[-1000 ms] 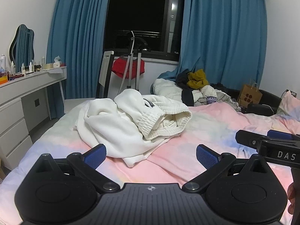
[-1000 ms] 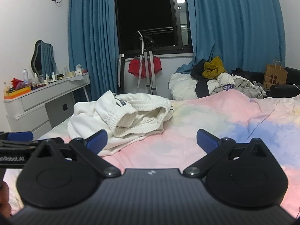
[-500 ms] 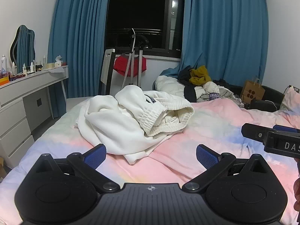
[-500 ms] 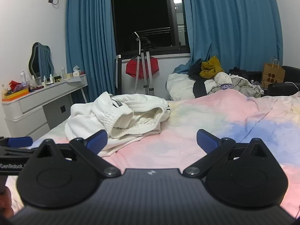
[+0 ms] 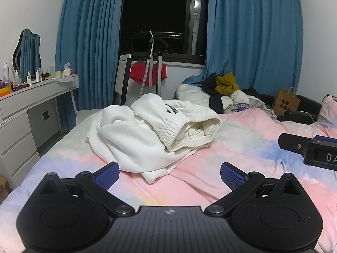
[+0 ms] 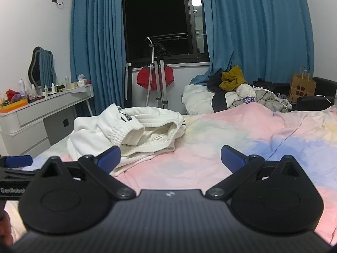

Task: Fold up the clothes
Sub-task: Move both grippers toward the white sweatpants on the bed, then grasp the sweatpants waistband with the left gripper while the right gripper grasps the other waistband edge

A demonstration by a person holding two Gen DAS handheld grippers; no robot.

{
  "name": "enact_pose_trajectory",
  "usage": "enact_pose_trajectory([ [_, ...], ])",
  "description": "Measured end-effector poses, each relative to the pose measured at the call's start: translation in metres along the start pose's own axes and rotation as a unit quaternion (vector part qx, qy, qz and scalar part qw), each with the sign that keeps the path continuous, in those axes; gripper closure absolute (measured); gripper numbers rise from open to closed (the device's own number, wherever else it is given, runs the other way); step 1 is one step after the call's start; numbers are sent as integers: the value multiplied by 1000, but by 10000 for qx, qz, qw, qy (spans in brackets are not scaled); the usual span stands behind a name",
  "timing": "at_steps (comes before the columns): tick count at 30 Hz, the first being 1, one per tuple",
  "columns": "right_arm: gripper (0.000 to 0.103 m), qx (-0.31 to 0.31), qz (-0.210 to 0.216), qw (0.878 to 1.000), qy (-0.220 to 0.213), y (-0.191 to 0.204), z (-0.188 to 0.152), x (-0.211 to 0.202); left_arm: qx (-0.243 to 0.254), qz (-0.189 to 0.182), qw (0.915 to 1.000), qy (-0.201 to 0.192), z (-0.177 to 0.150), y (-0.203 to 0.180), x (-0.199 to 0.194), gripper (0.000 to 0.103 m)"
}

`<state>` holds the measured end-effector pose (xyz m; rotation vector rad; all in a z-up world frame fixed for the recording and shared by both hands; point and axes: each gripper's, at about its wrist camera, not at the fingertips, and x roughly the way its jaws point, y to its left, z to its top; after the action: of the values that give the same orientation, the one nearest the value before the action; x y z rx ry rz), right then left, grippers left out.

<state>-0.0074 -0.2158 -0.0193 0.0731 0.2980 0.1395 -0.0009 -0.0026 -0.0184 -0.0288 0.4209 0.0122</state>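
Note:
A crumpled white garment (image 5: 151,135) with a ribbed elastic hem lies in a heap on the pastel pink and blue bedsheet (image 5: 242,158). It also shows in the right wrist view (image 6: 130,132), left of centre. My left gripper (image 5: 169,176) is open and empty, just short of the garment's near edge. My right gripper (image 6: 170,158) is open and empty, over the sheet to the right of the garment. The right gripper's side shows at the right edge of the left wrist view (image 5: 309,151).
A pile of other clothes (image 5: 229,97) lies at the far end of the bed. A white dresser (image 5: 27,113) with bottles stands on the left. A clothes steamer stand with a red item (image 5: 148,73) is by the window. A paper bag (image 5: 286,103) sits at the far right.
Both grippers have tilted up and drawn slightly nearer the garment; it sits lower and larger in view. Both stay open. The garment has not moved.

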Motion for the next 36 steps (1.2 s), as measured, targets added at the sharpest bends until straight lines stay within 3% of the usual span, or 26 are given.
enact_pose_trajectory([
  [13, 0, 84, -50, 9999, -67, -4, 1, -4, 181, -23, 9998, 39, -4, -5, 6, 0],
  [18, 0, 247, -124, 9995, -163, -12, 6, -12, 401, 120, 9990, 140, 3, -13, 28, 0],
  [23, 0, 524, -328, 9976, -308, -29, 6, -13, 794, -18, 9958, 450, 15, -30, 82, 0],
  [28, 0, 628, -531, 9962, -274, -46, 0, -3, 1335, 197, 9895, 526, 20, -54, 158, 1],
  [33, 0, 831, -608, 9947, -3, -63, -12, 18, 2001, 745, 9764, 324, 25, -77, 232, 6],
  [36, 0, 911, -602, 9939, 139, -71, -23, 34, 2041, 1165, 9713, 379, 29, -79, 267, 10],
])
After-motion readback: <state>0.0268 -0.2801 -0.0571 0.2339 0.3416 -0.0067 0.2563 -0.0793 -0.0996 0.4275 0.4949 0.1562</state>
